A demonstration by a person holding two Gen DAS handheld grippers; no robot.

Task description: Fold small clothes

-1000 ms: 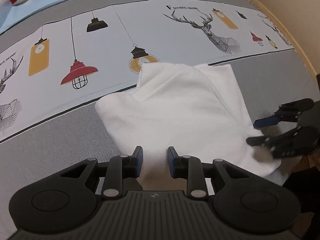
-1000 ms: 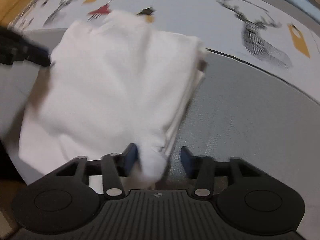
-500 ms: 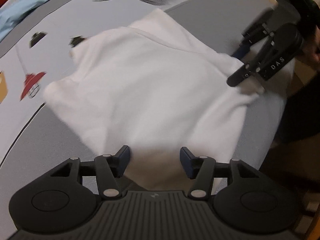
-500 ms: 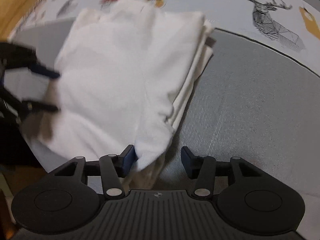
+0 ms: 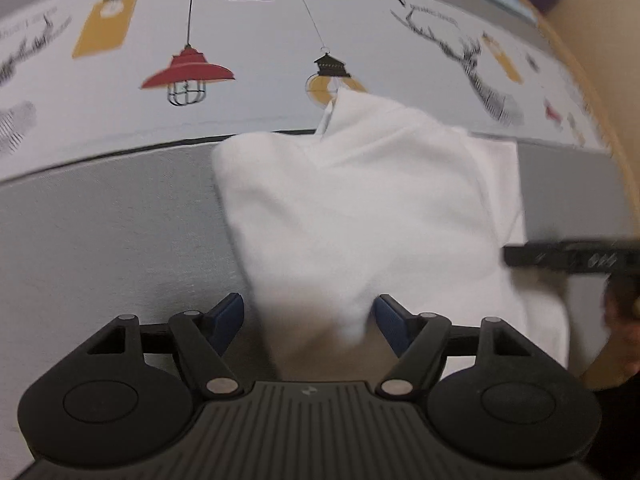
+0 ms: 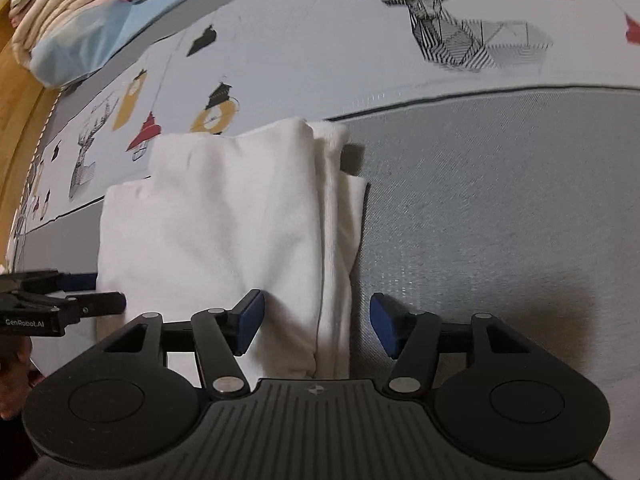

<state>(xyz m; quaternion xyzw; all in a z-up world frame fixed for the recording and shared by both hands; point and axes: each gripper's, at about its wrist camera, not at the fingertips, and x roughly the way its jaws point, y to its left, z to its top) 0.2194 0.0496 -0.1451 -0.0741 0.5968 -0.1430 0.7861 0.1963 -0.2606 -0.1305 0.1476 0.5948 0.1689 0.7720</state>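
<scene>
A white folded garment (image 5: pixel 360 216) lies on the grey band of a printed bedsheet (image 5: pixel 100 220). My left gripper (image 5: pixel 308 318) is open, its blue-padded jaws standing either side of the garment's near corner. In the right wrist view the same garment (image 6: pixel 224 220) shows as a stack with layered edges on its right side. My right gripper (image 6: pixel 316 320) is open, astride the garment's near right edge. Each gripper shows in the other's view: the right one (image 5: pixel 568 258) at the garment's right edge, the left one (image 6: pixel 68 304) at its left edge.
The sheet carries lamp and deer prints (image 6: pixel 440 24) beyond the garment. A pile of light blue, cream and red clothes (image 6: pixel 76 16) lies at the far left in the right wrist view. A wooden bed edge (image 5: pixel 592 60) runs along the right in the left wrist view.
Both grippers have opened wider. The garment's near edges, pinched and lifted one second ago, now lie down on the sheet, and the garment has settled flatter.
</scene>
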